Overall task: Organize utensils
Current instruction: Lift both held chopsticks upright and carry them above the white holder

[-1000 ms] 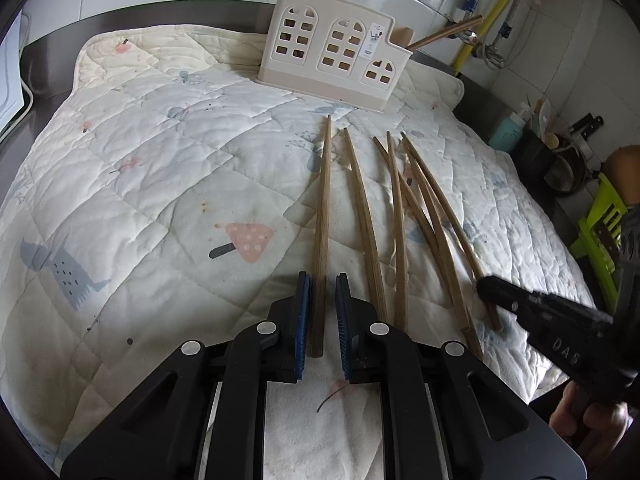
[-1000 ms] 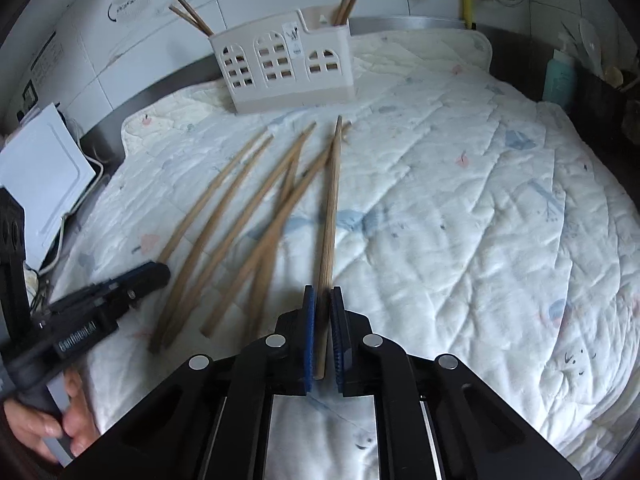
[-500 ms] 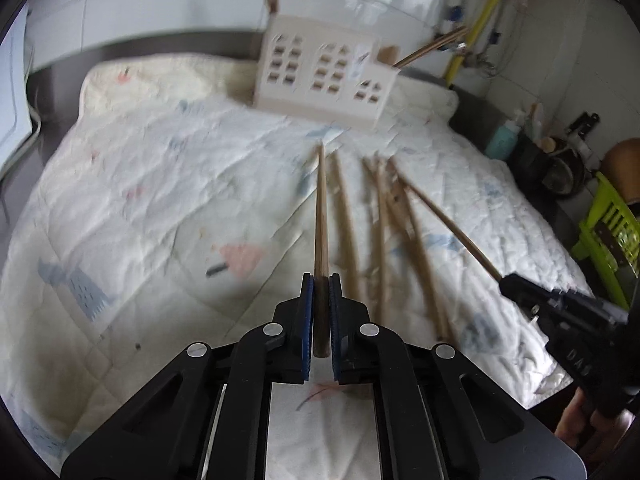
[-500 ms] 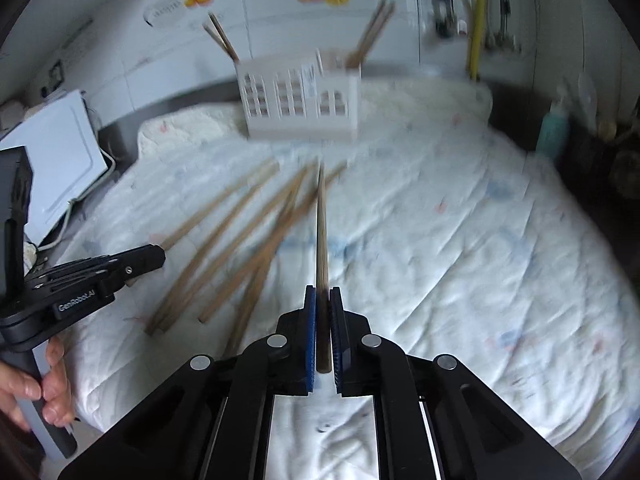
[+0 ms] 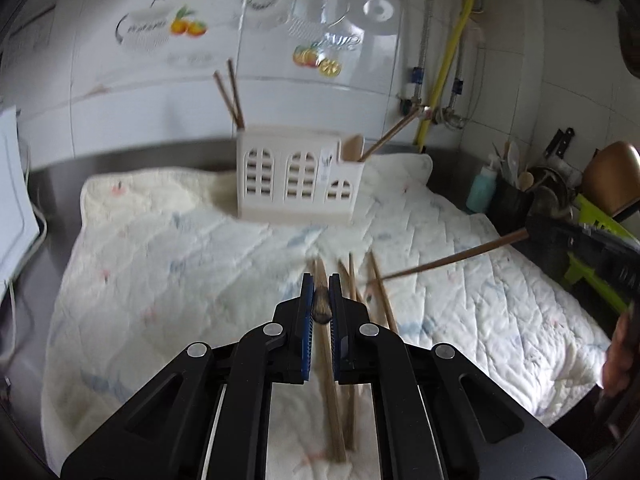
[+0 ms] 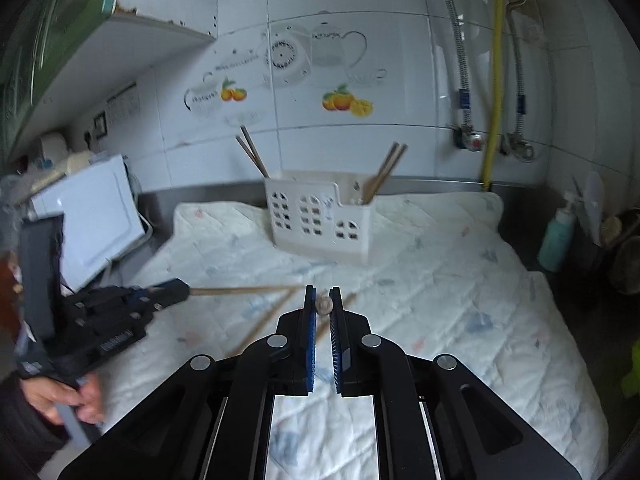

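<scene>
Each gripper is shut on one wooden chopstick and holds it above the quilt. My left gripper [image 5: 321, 307] grips a chopstick [image 5: 321, 308] seen end-on between its blue pads; from the right wrist view that chopstick [image 6: 240, 291] sticks out level from the left gripper [image 6: 176, 290]. My right gripper [image 6: 323, 306] grips another chopstick [image 6: 323, 305], which in the left wrist view [image 5: 448, 261] points left from the right gripper [image 5: 536, 228]. Several chopsticks [image 5: 352, 320] still lie on the quilt below. The white utensil holder [image 5: 298, 178] stands at the back with chopsticks in both ends.
A white patterned quilt [image 5: 160, 264] covers the counter. A white appliance [image 6: 96, 224] stands at the left. A teal bottle [image 6: 556, 236] and a dark pot of kitchen tools [image 5: 520, 196] stand at the right by the tiled wall.
Both grippers have lifted their chopsticks off the quilt and tipped up, so the wall and holder now fill the views. The left gripper closed on its chopstick a second ago.
</scene>
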The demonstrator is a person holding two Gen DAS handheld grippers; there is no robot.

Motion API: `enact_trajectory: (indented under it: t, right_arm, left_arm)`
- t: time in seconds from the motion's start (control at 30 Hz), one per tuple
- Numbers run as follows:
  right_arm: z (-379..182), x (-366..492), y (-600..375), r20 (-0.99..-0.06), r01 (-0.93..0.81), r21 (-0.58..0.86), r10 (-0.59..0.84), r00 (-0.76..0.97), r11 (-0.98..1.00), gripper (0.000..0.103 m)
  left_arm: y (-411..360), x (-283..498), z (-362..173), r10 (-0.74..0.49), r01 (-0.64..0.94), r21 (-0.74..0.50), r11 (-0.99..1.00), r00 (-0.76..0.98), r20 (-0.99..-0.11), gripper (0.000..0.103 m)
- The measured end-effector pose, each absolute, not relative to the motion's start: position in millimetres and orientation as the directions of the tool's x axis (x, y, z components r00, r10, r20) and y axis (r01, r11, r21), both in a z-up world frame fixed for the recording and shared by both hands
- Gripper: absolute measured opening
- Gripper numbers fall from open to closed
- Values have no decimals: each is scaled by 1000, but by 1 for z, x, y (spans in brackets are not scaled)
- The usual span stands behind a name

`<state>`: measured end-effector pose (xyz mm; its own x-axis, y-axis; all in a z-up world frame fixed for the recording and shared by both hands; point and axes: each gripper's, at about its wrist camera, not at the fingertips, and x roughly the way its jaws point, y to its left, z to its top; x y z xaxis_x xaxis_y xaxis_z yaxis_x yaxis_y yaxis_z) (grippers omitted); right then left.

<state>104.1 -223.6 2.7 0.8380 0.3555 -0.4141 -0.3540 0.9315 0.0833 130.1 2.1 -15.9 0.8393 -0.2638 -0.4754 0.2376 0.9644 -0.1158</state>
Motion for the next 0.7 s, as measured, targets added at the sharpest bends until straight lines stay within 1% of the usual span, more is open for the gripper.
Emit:
enact_trajectory:
  t: [0.2,0.27,0.43,0.6,0.7]
  right_arm:
    - [39,142,-227,-424,-413,94,412,807,906,6]
    - [53,155,-229,-421,-419,86,414,807,904,6]
    - [97,198,-227,-411,-417,42,396,821,908,6]
    - [137,243,-224,-396,-408,39,389,832,912,6]
    - [152,264,-221,-387,-399,47,385,838,916,6]
  left_arm:
    - [-5,152,0,-278,269,-86,959,844,-458,6]
    - [-6,161,11,-278,277,-69,958,845,-457,6]
    - [4,194,43,-289,282,-85,956,840,-460,6]
    - [9,218,73,-304,298,-86,951,842,-445,5]
    - [13,226,90,-302,297,-81,952,852,-428,5]
